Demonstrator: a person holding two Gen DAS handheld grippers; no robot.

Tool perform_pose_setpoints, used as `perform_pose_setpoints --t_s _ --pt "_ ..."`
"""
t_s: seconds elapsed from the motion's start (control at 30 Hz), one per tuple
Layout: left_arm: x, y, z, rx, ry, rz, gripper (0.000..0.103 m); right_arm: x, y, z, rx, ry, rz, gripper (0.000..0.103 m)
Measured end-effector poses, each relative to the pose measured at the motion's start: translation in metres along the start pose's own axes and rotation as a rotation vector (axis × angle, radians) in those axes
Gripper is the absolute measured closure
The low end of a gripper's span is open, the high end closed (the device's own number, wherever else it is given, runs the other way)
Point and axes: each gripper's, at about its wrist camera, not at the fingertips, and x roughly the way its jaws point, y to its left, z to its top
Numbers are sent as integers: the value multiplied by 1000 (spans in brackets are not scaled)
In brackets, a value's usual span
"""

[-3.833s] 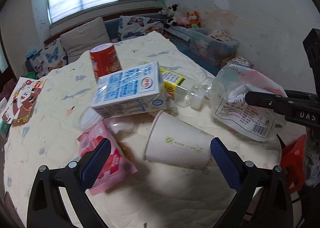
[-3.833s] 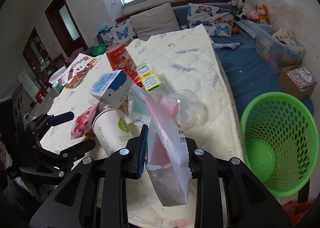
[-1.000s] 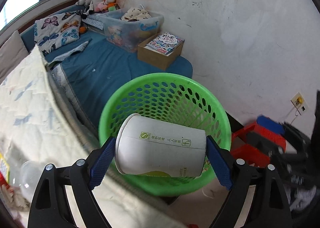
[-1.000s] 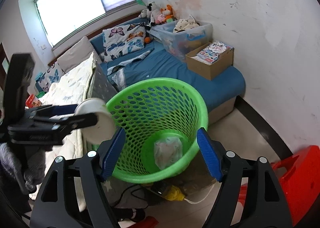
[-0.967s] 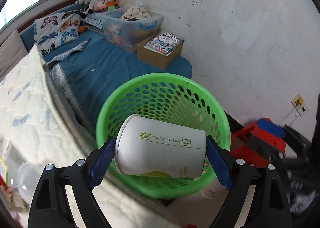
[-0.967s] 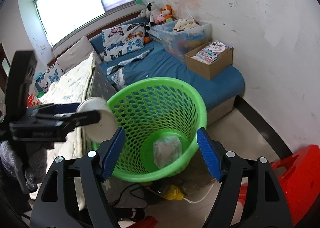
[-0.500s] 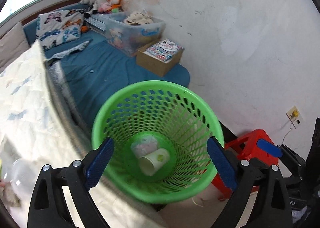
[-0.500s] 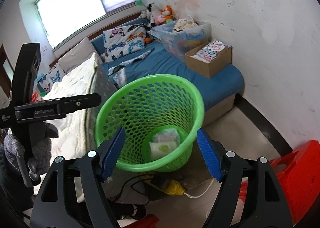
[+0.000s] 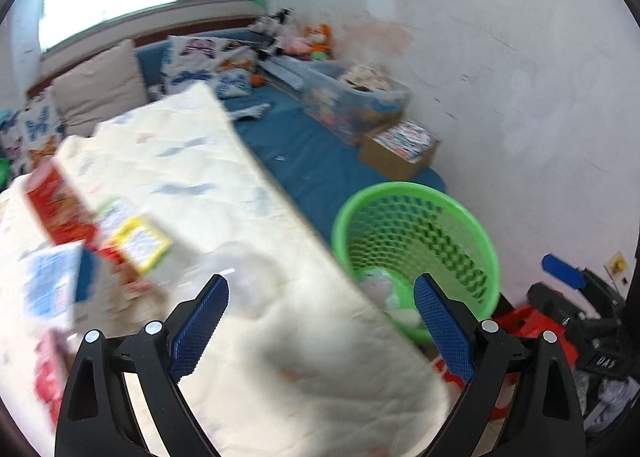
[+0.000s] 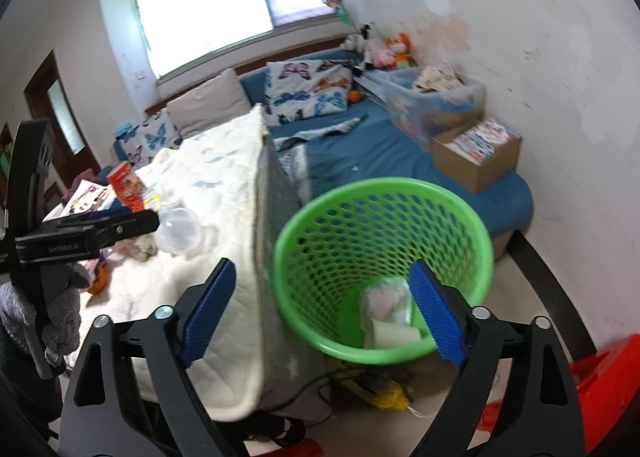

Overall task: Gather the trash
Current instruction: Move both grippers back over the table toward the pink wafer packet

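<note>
The green mesh basket (image 9: 420,229) (image 10: 384,241) stands on the floor beside the mattress edge. Inside it lie a white paper cup (image 10: 394,333) and a crumpled plastic bag (image 10: 386,303). My left gripper (image 9: 320,321) is open and empty above the mattress corner. On the mattress lie a red can (image 9: 56,209), a yellow-labelled clear bottle (image 9: 140,243), a blue-white carton (image 9: 56,285) and a pink wrapper (image 9: 48,373), all blurred. My right gripper (image 10: 320,309) is open and empty, over the gap between mattress and basket. The left gripper (image 10: 100,235) also shows in the right wrist view over the clear bottle (image 10: 178,231).
The quilted mattress (image 9: 248,217) fills the left. Behind the basket is a blue bed (image 10: 384,153) with a cardboard box (image 10: 476,159) and a clear storage bin (image 10: 432,101). A red stool (image 10: 600,373) stands at the lower right. Yellow trash and a cable (image 10: 384,389) lie under the basket.
The left gripper let go of the paper cup, which now lies in the basket. It then swung left, back over the mattress and the remaining trash. The right gripper also turned left.
</note>
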Motion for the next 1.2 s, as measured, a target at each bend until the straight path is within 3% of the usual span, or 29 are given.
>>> perform_pose_setpoints --t_s 0.37,0.63,0.9,1.2 --pt "-58 95 -36 -181 -55 227 12 19 58 18 -66 -30 95 7" --pt "-73 165 -68 -325 -6 416 12 39 100 20 -136 19 162 5" --pt "-65 205 -92 -450 65 426 12 65 131 19 -177 73 221 5" --pt "-48 221 -104 -519 112 353 12 103 144 15 -195 140 246 5"
